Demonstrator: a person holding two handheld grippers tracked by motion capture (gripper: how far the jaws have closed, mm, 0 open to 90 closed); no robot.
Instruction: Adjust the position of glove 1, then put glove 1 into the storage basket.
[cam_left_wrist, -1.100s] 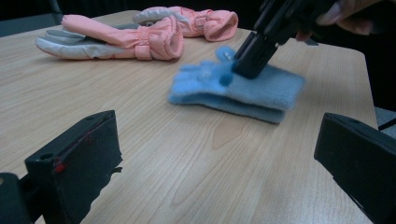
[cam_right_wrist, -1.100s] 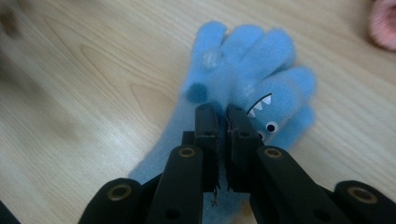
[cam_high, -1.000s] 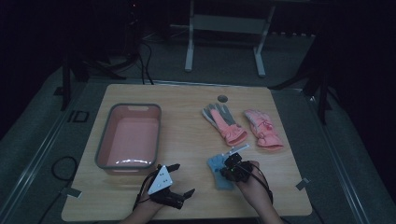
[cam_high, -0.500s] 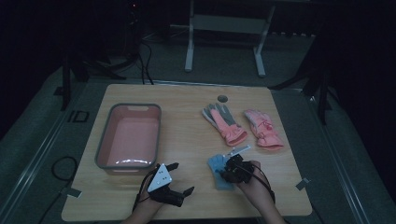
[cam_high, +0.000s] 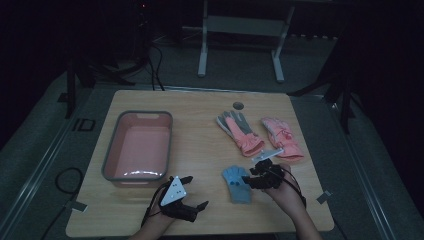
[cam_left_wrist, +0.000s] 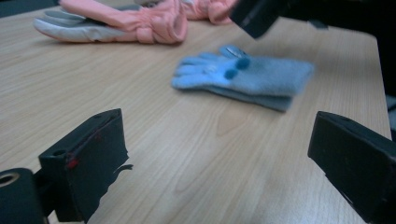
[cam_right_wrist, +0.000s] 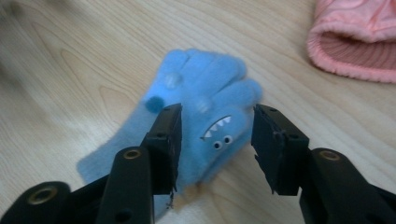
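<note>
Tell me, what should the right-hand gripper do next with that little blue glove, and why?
Probably lift away. The right gripper has just been opening its jaws, which stand apart above the blue glove lying flat on the table. It looks released, so backing off seems sensible.

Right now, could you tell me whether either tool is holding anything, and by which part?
Nothing is held. The right tool has just been opening above the blue glove, which lies flat on the table; the left tool is open.
</note>
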